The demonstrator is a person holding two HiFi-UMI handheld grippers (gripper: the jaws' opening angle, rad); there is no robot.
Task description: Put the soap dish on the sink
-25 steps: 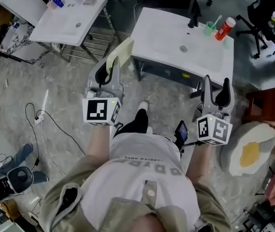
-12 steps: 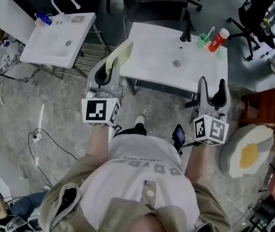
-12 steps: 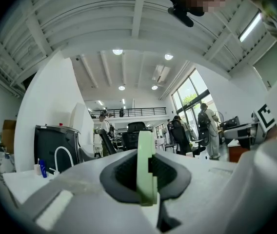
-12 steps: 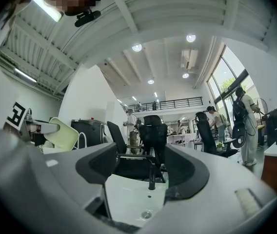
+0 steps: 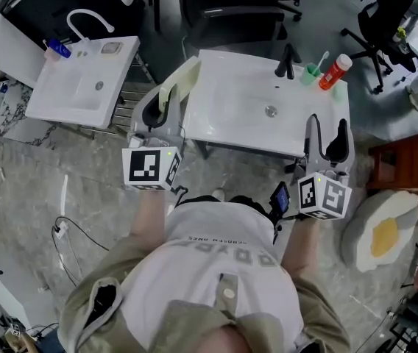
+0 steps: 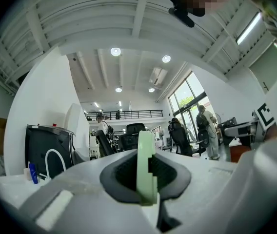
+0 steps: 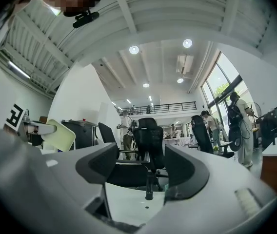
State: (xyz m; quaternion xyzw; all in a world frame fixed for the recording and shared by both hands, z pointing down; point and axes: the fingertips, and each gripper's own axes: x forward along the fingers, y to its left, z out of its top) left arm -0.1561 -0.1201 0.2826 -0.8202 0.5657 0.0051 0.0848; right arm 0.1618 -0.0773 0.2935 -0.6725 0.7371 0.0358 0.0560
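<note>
Glossy sink (image 5: 227,116), matt soap dish (image 5: 180,85)

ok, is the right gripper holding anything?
No, the right gripper has its jaws apart with nothing gripped between them.

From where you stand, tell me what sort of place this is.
Probably an open workshop or test lab, not a bathroom: a sink and a second sink stand free on a bare floor, with an office chair behind and a high ceiling.
</note>
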